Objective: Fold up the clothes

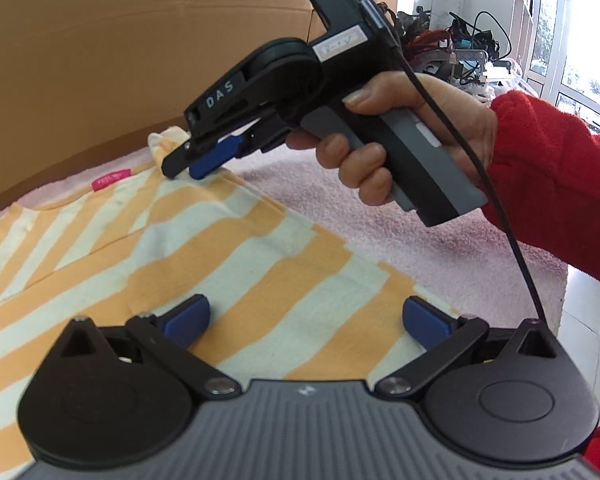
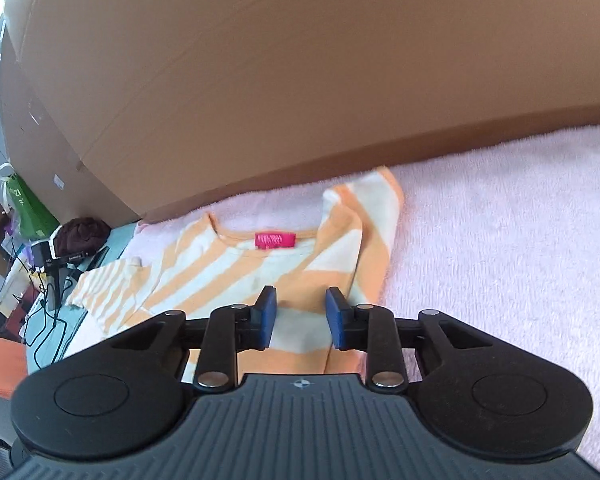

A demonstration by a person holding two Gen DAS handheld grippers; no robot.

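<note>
Shirt (image 1: 204,248): orange-and-cream striped, lying flat on a pink fleece blanket (image 1: 440,248), a cardboard box (image 1: 120,60) standing behind it. Left wrist view: the left gripper (image 1: 306,320) hangs low over the lower part of the shirt, its blue pads (image 1: 186,318) spread wide apart with striped cloth showing between them, nothing gripped. This view alone shows the right gripper (image 1: 192,162) from outside: a black pistol-shaped tool marked "DAS", tilted nose-down toward the shirt's far edge near the folded-in sleeve, tips at or just above the cloth; contact cannot be told here. A hand (image 1: 400,140) wraps the grey handle, thumb on top, fingers curled beneath, a red fleece sleeve (image 1: 552,184) reaching in from the right, and a black cable (image 1: 480,168) trailing from the tool's rear. A green light glows on the tool's top. The pink neck label (image 1: 112,179) shows at far left. A cluttered workbench and windows fill the right background. Right wrist view: the shirt (image 2: 260,268) lies ahead and below, collar away from the camera, pink label (image 2: 275,240) centred, the right sleeve folded in over the body, the left sleeve spread out. The right gripper (image 2: 301,318) has its pads a moderate gap apart, holding nothing, poised over the shirt's middle. Only this view shows a green bag (image 2: 28,212), cables and a dark bundle at left beyond the blanket.
</note>
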